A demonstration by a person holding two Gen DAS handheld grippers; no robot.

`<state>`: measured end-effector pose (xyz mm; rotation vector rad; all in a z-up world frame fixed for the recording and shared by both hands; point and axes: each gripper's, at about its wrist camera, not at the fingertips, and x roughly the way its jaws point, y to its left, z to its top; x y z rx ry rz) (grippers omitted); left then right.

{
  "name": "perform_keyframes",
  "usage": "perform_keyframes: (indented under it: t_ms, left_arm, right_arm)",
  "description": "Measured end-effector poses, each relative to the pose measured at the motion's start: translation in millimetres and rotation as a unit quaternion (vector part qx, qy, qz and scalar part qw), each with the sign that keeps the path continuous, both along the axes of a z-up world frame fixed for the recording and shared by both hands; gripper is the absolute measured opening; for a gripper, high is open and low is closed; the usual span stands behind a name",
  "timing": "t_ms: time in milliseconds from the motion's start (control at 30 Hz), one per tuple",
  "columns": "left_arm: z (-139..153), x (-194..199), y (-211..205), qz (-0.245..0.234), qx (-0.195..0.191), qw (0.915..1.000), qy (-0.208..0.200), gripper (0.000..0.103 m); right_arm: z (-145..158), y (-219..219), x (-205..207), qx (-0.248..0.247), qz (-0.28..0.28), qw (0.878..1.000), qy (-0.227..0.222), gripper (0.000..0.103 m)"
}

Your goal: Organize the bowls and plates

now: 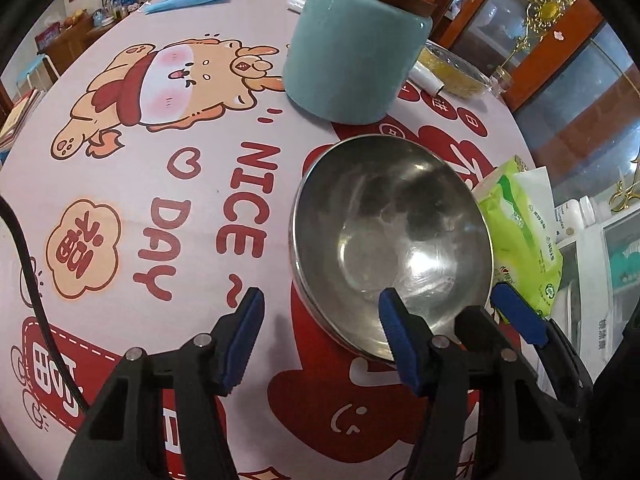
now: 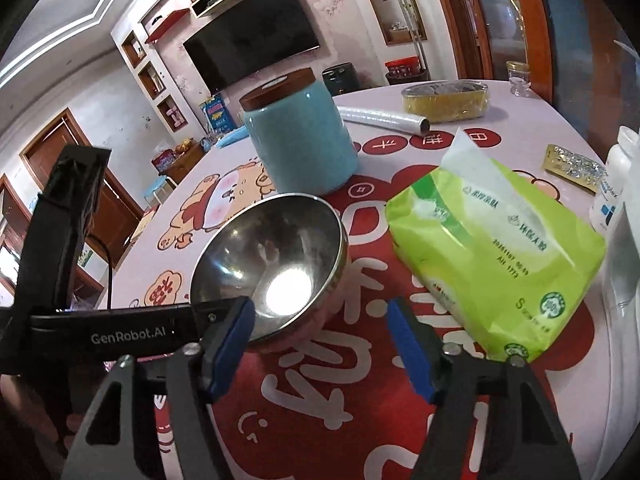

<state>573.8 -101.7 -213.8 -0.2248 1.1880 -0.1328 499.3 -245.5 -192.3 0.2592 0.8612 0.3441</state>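
One steel bowl (image 1: 392,240) (image 2: 272,256) stands empty and upright on the round table's cartoon cloth (image 1: 160,208). My left gripper (image 1: 320,336) is open at the bowl's near left side: its right pad hangs over the inside, its left pad over the cloth, the wall between them untouched. My right gripper (image 2: 320,344) is open at the bowl's near right side. Its left pad covers the near rim; its right pad is over the cloth. One of its fingers (image 1: 516,312) shows beside the bowl in the left wrist view. No plates are in view.
A teal jar (image 2: 300,136) with a wooden lid stands just behind the bowl. A green tissue pack (image 2: 496,264) lies close on its right. Further back are a cling-film roll (image 2: 384,120), a wrapped dish (image 2: 446,100), a white bottle (image 2: 616,184) and a face mask (image 1: 192,0).
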Motion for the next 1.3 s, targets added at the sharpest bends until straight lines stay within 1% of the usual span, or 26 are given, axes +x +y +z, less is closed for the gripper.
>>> perform_keyframes:
  t_ms: [33, 100, 167, 233, 300, 367, 433, 567, 700, 900, 1100, 1300]
  left_arm:
    - [-1, 0, -2, -0.003, 0.001, 1.0000, 0.001, 0.050]
    - [-2, 1, -4, -0.006, 0.003, 1.0000, 0.003, 0.046]
    - [-5, 2, -8, -0.010, 0.008, 0.9998, 0.013, 0.044]
    - [-6, 0, -9, -0.014, 0.004, 0.9998, 0.016, 0.034]
    - [-7, -1, -11, -0.017, 0.002, 0.9997, 0.019, 0.029]
    - [-6, -2, -13, -0.017, 0.009, 0.9997, 0.018, 0.027]
    - [-5, -4, -14, -0.019, 0.014, 0.9995, 0.018, 0.024]
    - [-4, -7, -15, -0.022, 0.019, 0.9993, 0.024, 0.023]
    - [-2, -13, -17, -0.023, 0.023, 0.9991, 0.029, 0.023]
    - [3, -26, -20, -0.027, 0.023, 0.9984, 0.043, 0.023]
    - [10, -48, -25, -0.036, 0.022, 0.9976, 0.054, 0.023]
    - [20, -83, -33, -0.052, 0.029, 0.9958, 0.069, 0.023]
  right_arm:
    - [-1, 0, 0, 0.001, 0.000, 1.000, 0.002, 0.061]
    - [-3, 1, -2, 0.006, 0.001, 1.000, 0.002, 0.057]
    - [-4, 0, -2, 0.009, -0.004, 1.000, 0.006, 0.049]
    - [-6, 0, -3, 0.016, -0.006, 1.000, 0.012, 0.043]
    - [-6, 1, -3, 0.018, -0.008, 1.000, 0.015, 0.039]
    - [-6, 1, -3, 0.018, -0.010, 1.000, 0.017, 0.029]
    - [-6, 1, -3, 0.015, -0.015, 1.000, 0.021, 0.025]
    - [-6, -1, -4, 0.020, -0.018, 0.999, 0.031, 0.023]
    - [-5, -2, -7, 0.013, -0.020, 0.999, 0.037, 0.022]
    - [-2, -7, -21, 0.011, -0.017, 0.999, 0.051, 0.021]
    - [6, -11, -44, 0.008, -0.026, 0.998, 0.062, 0.021]
    - [15, -19, -78, 0.016, -0.036, 0.996, 0.082, 0.021]
